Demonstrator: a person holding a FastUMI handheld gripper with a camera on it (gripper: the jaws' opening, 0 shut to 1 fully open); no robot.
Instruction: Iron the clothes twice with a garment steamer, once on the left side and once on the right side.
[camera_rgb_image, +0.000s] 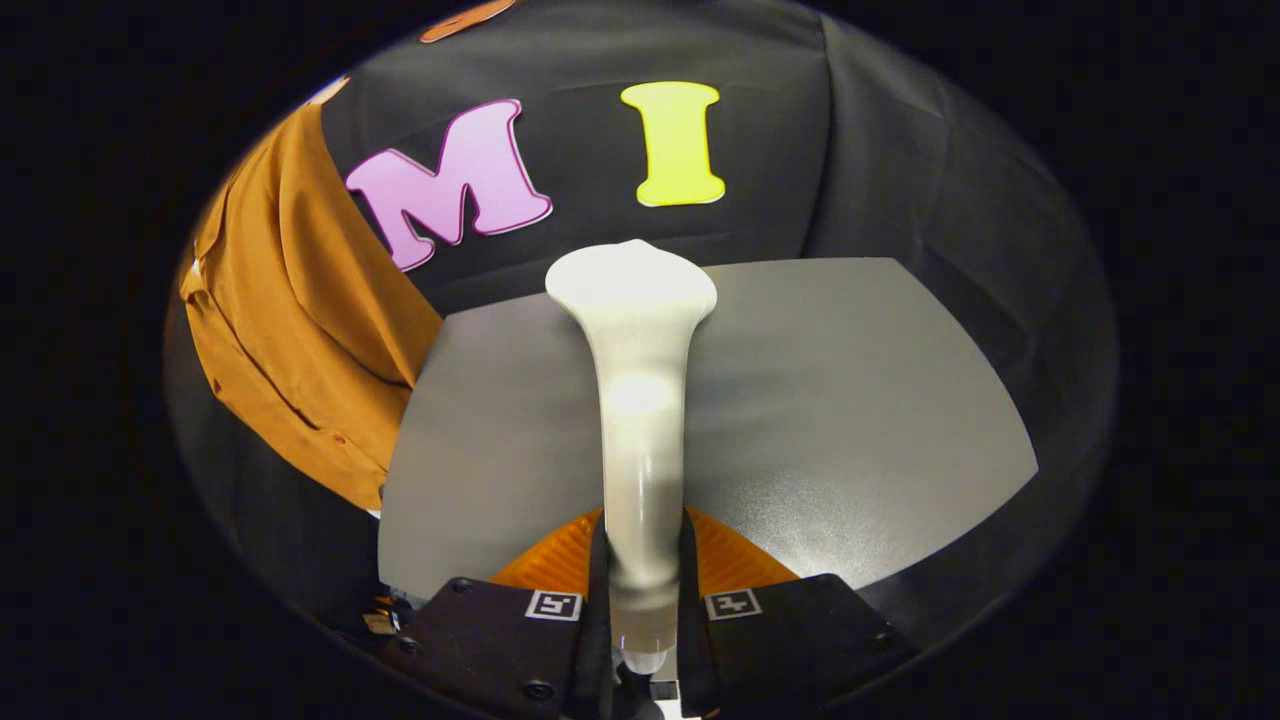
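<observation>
- White steamer (640, 400) pinched in tool (642, 590), both fingers on its handle, head out ahead.
- Grey worktop (850, 400) below.
- Orange shirt (290, 310) hangs left.

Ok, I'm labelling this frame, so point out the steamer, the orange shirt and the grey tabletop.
steamer (640, 400): gripper view, on its handle, clamped between the fingers.
orange shirt (290, 310): gripper view, on the hanging cloth beside the table.
grey tabletop (850, 400): gripper view, on its bare surface.
</observation>
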